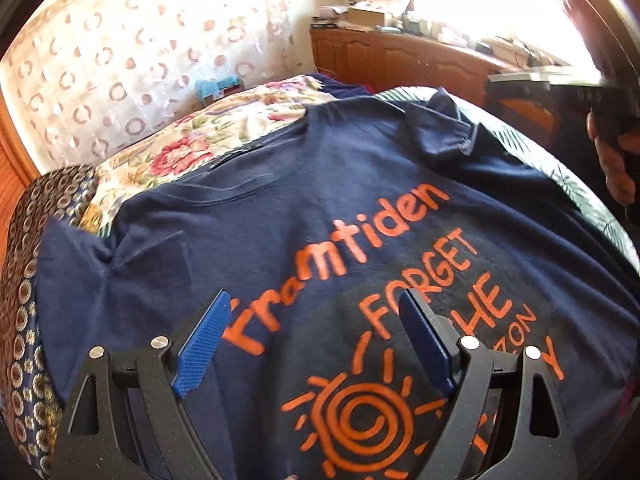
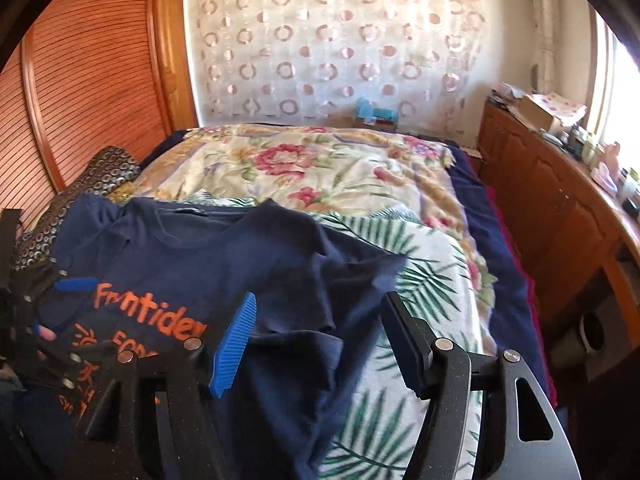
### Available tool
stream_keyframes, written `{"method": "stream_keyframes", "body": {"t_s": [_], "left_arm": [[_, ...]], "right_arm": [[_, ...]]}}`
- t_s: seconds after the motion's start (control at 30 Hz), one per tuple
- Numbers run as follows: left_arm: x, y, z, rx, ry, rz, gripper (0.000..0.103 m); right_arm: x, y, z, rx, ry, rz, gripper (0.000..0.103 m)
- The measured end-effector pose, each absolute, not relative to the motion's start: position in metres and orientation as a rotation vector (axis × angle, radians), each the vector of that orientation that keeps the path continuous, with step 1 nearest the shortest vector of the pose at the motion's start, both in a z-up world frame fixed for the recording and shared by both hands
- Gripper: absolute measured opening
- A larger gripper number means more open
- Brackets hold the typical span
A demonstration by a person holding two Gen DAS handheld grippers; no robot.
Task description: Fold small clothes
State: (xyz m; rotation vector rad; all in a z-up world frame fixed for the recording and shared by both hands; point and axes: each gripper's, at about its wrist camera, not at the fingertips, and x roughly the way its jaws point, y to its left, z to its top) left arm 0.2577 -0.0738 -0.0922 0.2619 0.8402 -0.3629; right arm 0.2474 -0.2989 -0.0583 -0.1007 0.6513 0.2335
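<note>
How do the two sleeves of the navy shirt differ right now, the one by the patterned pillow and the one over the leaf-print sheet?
The sleeve by the pillow lies spread sideways, fairly flat, while the sleeve over the leaf-print sheet is rumpled and partly doubled over. The first rests against the dark ring-patterned pillow; the second lies on the leaf-print sheet. Both belong to the navy shirt, and neither is gripped.

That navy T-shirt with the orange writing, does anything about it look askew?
Yes. The navy cotton T-shirt with orange lettering lies print up on the bed, but one short sleeve is flopped inward over the body, creased, not spread out. Both grippers, left and right, hover open above it.
</note>
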Motion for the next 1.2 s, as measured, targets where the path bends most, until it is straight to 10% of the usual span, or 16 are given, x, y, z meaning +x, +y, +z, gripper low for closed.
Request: {"method": "stream_keyframes", "body": {"t_s": [0.73, 0.9, 1.03, 1.13, 1.2], "left_arm": [[0.256, -0.067, -0.109, 0.187, 0.897, -0.384, 0.087], [0.253, -0.064, -0.101, 0.161, 0.877, -0.408, 0.036], [0.250, -0.054, -0.082, 0.103, 0.852, -0.430, 0.036], [0.247, -0.046, -0.063, 0.061, 0.823, -0.460, 0.052], [0.240, -0.041, -0.048, 0.076, 0.751, -0.424, 0.089]], "right_arm": [[0.250, -0.301, -0.080, -0.092, 0.751, 0.290, 0.067], [0.249, -0.303, -0.085, -0.090, 0.762, 0.294, 0.067], [0.250, -0.299, -0.083, -0.094, 0.758, 0.312, 0.067], [0.250, -0.295, -0.081, -0.099, 0.750, 0.326, 0.067], [0.251, -0.293, -0.081, -0.101, 0.746, 0.331, 0.067]]}}
